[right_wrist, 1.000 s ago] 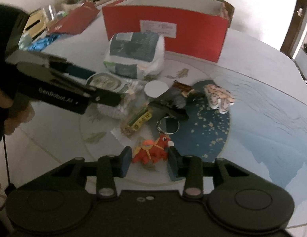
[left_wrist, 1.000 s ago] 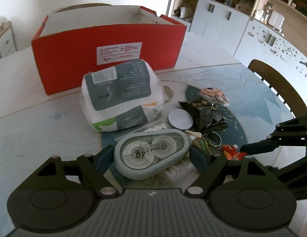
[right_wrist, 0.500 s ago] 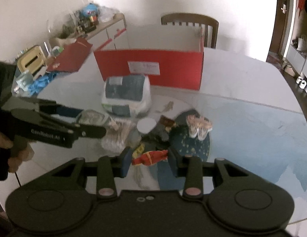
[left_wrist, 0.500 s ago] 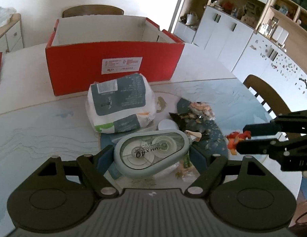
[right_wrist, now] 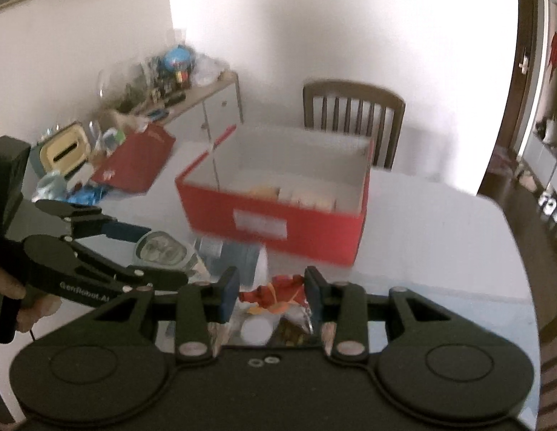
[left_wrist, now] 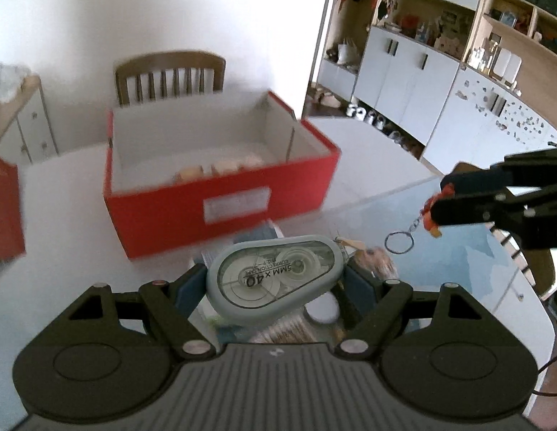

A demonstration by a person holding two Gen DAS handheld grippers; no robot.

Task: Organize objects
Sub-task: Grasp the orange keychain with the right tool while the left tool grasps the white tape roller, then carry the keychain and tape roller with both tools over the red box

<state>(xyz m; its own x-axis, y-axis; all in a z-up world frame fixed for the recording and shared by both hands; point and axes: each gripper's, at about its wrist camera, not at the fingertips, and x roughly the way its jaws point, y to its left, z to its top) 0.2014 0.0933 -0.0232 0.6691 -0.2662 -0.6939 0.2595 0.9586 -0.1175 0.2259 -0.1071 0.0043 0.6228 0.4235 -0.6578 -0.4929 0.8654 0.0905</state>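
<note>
My left gripper [left_wrist: 273, 280] is shut on a grey-green correction tape dispenser [left_wrist: 275, 278] and holds it high above the table. It shows in the right wrist view [right_wrist: 163, 249] too. My right gripper [right_wrist: 271, 292] is shut on a red-orange toy keychain [right_wrist: 275, 292]; its metal ring [left_wrist: 398, 242] hangs below the jaws in the left wrist view. An open red box [left_wrist: 221, 201] stands ahead with a few pale items inside; it also shows in the right wrist view [right_wrist: 278, 222].
A white-and-grey packet [right_wrist: 235, 255], a white round lid [right_wrist: 257, 328] and a dark wrapper [right_wrist: 293, 325] lie on the table below. A wooden chair [left_wrist: 171, 73] stands behind the box. The red box lid [right_wrist: 135, 160] leans at the left. Cabinets [left_wrist: 404, 68] line the right.
Both grippers have risen well above the table with their objects and now look down into the open red box. The pile on the table has dropped to the bottom of both views.
</note>
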